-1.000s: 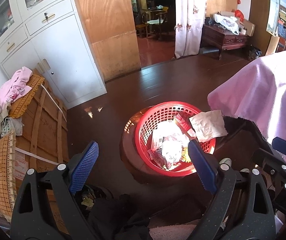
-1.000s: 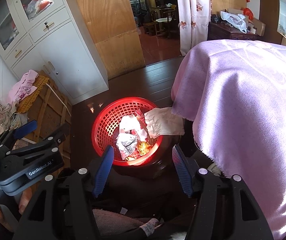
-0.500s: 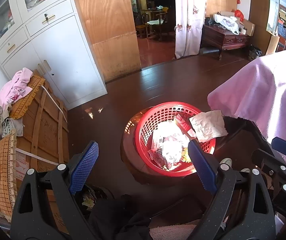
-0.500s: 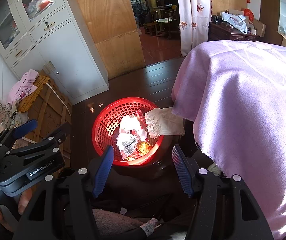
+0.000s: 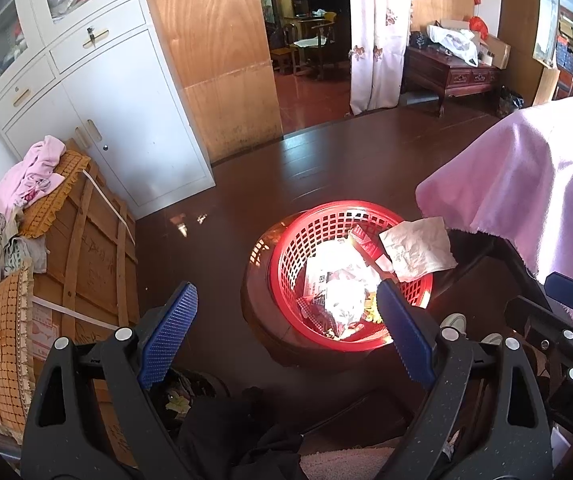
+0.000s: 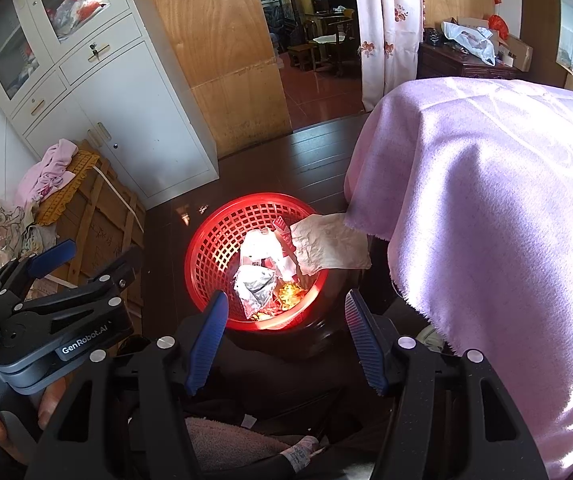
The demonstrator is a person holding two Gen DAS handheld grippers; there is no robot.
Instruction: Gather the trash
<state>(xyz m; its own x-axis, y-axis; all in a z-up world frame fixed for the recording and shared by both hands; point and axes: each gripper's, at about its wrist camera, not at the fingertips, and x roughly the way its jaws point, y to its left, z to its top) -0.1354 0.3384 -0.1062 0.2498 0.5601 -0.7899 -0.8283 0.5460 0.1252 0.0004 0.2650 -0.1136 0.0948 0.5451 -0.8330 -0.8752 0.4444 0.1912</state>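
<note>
A red plastic basket (image 5: 298, 240) sits on a dark round stool on the floor; it also shows in the right wrist view (image 6: 214, 240). It holds crumpled wrappers and foil (image 5: 342, 300) (image 6: 256, 286). A crumpled white paper (image 5: 416, 250) (image 6: 328, 246) lies over its right rim. My left gripper (image 5: 286, 338) is open and empty, held above and in front of the basket. My right gripper (image 6: 286, 338) is open and empty, just in front of the basket. The left gripper's body shows at the left in the right wrist view.
A pink cloth (image 6: 486, 220) covers a table right of the basket. A wooden crate (image 5: 90, 264) with cushions and clothes stands at the left before a white cabinet (image 5: 106, 92). Dark wood floor (image 5: 326, 160) lies beyond the basket.
</note>
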